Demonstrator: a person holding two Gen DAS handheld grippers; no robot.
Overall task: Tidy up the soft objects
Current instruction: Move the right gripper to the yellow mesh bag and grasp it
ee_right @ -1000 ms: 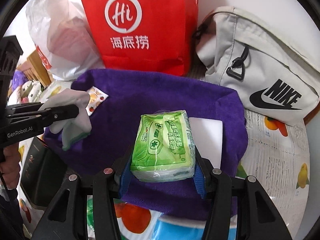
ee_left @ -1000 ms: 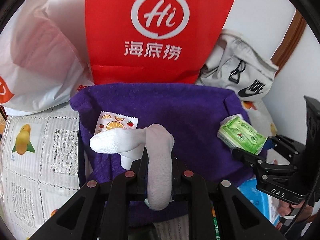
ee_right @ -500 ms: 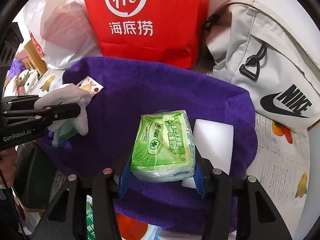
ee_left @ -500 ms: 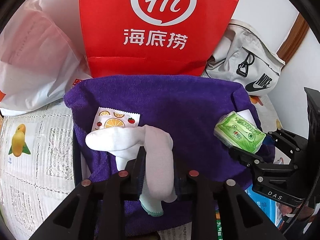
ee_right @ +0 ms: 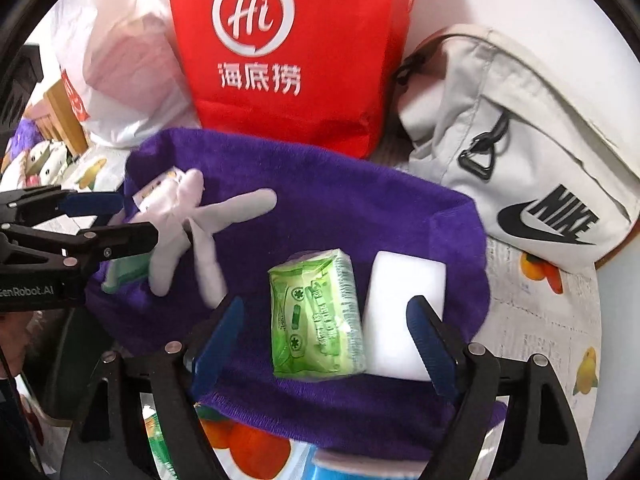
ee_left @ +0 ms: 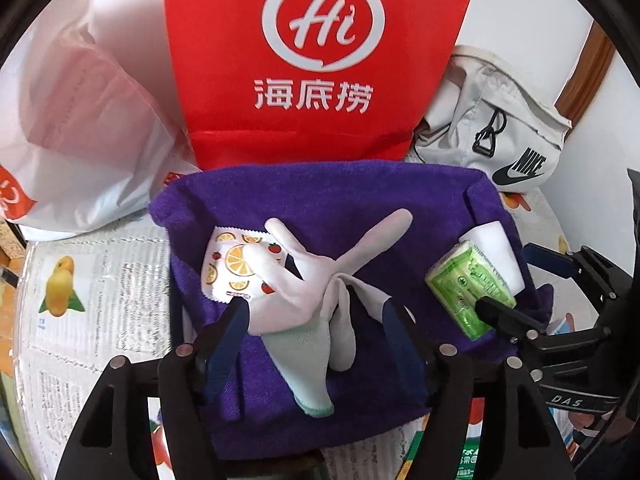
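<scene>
A plush purple towel [ee_left: 400, 208] with a deep, fuzzy nap lies over the table [ee_left: 92, 280], whose cover is a glossy sheet printed with fruit. On the towel's left part sprawls a limp white knit glove [ee_left: 304, 292], soft fingers splayed and a pale green cuff at its wrist; it lies half over a flat sachet [ee_left: 228, 268] with zigzag edges and orange-slice print. The left claw [ee_left: 316, 320] is opening, its blue-padded jaws standing apart on either side of the glove, pads not pressing it. On the towel's right part a crinkly green plastic tissue pack [ee_right: 316, 312] rests beside a smooth white rectangular block [ee_right: 404, 312] that looks like a sponge. The right claw [ee_right: 324, 316] is opening too, jaws spread wide of the pack and block, gripping nothing. Behind stand a stiff red paper bag [ee_left: 316, 60] with a white logo, a filmy white plastic bag [ee_left: 80, 128] and a pale canvas sling bag [ee_right: 520, 152] with a black buckle. The right wrist view alone shows the block's full face and the left claw from the side; the left wrist view alone shows the sachet's print clearly and the glove's cuff
</scene>
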